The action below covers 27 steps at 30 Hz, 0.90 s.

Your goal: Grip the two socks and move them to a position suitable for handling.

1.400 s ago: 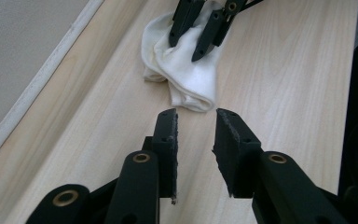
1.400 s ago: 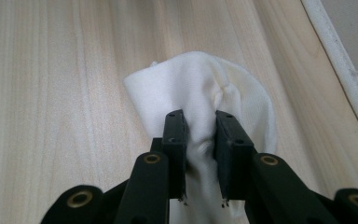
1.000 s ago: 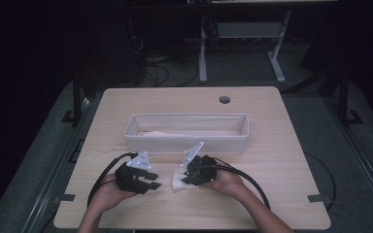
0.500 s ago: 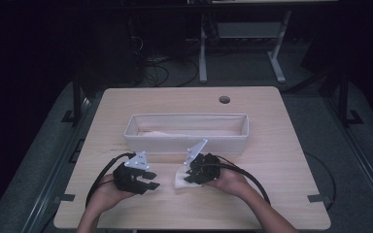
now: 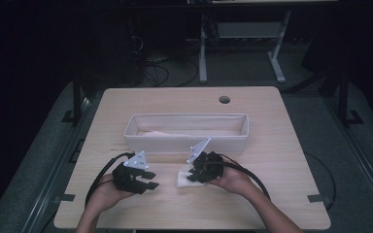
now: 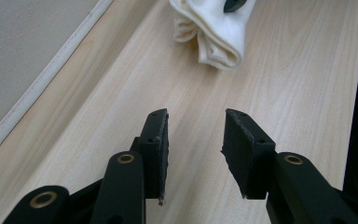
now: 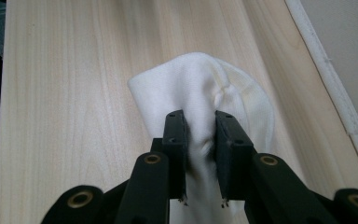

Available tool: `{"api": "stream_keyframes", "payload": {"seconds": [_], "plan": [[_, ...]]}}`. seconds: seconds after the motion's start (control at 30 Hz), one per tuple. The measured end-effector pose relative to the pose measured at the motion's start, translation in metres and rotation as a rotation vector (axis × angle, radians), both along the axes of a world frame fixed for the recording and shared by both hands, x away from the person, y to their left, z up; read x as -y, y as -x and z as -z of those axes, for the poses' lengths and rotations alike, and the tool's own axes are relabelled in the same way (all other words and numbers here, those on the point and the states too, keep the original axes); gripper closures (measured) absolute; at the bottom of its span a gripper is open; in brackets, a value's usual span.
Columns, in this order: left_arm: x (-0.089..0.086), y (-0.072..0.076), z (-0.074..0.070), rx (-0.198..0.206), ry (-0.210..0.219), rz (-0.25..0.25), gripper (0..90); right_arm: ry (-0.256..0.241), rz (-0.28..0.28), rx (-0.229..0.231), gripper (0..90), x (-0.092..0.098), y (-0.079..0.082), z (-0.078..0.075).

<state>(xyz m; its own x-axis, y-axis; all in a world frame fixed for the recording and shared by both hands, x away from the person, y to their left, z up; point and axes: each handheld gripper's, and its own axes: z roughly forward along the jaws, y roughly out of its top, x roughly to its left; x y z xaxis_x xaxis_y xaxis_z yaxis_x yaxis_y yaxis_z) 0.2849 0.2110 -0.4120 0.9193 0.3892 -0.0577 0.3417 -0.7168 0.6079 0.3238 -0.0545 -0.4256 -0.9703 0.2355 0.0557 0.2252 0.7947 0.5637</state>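
Pinching our unlabelled white cloth in the right hand-held gripper, we keep the left hand-held gripper released above the surface.

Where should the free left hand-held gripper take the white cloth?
Judging by its pose, take the cloth at the rounded folded end nearest the left hand-held gripper, coming in low along the table. That bulge sticks out clear of the right hand-held gripper, which pinches the middle, and the open jaws look wide enough to straddle it.
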Motion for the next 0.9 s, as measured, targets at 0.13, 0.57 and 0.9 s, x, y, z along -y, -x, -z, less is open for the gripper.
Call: {"api": "stream_keyframes", "payload": {"seconds": [0.13, 0.57, 0.9], "plan": [[-0.001, 0.0, -0.001, 0.004, 0.003, 0.003, 60.1, -0.001, 0.005, -0.001, 75.3, 0.003, -0.001, -0.003], [-0.002, 0.0, -0.001, 0.003, 0.012, -0.006, 59.8, -0.017, 0.028, -0.015, 75.3, 0.016, -0.002, -0.007], [-0.004, 0.0, -0.004, 0.009, 0.028, -0.01, 59.3, -0.025, 0.037, -0.033, 75.2, 0.024, -0.003, -0.008]]}}
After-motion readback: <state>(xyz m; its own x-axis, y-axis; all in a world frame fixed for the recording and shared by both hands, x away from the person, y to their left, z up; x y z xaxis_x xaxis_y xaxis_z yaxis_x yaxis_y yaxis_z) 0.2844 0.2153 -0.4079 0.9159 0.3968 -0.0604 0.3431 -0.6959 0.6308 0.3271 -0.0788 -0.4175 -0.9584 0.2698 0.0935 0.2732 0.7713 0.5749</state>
